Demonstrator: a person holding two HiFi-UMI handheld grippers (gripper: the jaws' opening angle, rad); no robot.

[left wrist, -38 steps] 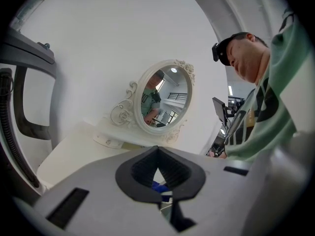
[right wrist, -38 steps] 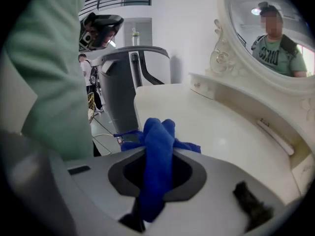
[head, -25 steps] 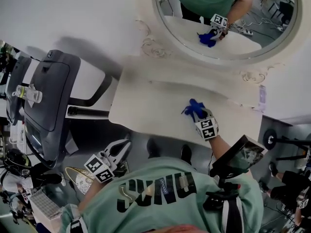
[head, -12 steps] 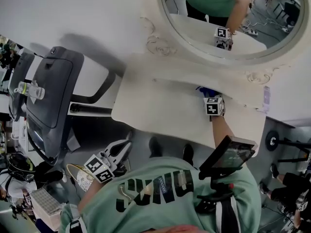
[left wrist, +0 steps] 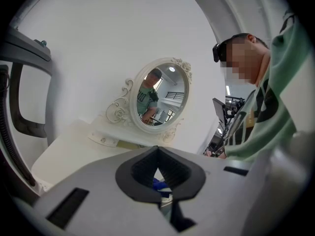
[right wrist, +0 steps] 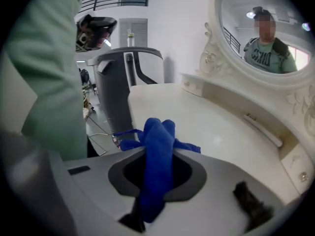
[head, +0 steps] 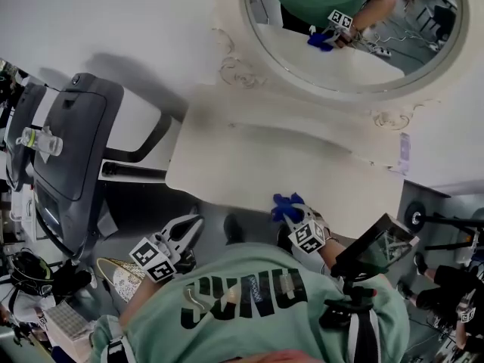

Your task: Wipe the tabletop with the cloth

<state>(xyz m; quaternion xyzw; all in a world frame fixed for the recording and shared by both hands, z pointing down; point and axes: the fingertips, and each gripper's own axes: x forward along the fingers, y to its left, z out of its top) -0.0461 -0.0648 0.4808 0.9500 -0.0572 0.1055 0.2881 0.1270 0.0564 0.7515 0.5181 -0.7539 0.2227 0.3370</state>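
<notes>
Head view, right gripper: the right gripper (head: 292, 216) is at the near edge of the white counter (head: 242, 165), fingers clamped on a blue cloth (head: 283, 203).
Head view, cloth: bunched up, it sits at the counter's near edge, just ahead of the gripper's marker cube.
Head view, left gripper: the left gripper (head: 189, 227) is held off the counter, below its near edge, beside the person's green shirt (head: 257, 308).
Head view, surroundings: an oval mirror (head: 355, 36) in a cream carved frame stands at the back of the counter and reflects the cloth. A dark grey machine (head: 72, 142) stands left of the counter.
Left gripper view, fingers: the tips are together with nothing held. A narrow slot behind them shows a bit of the blue cloth farther off.
Left gripper view, scene: the counter and mirror lie ahead, and the green shirt fills the right side.
Right gripper view, fingers: closed on the cloth, which runs between the pads and rises ahead in a thick fold.
Right gripper view, scene: the counter stretches ahead, with the mirror at right and the grey machine beyond.
</notes>
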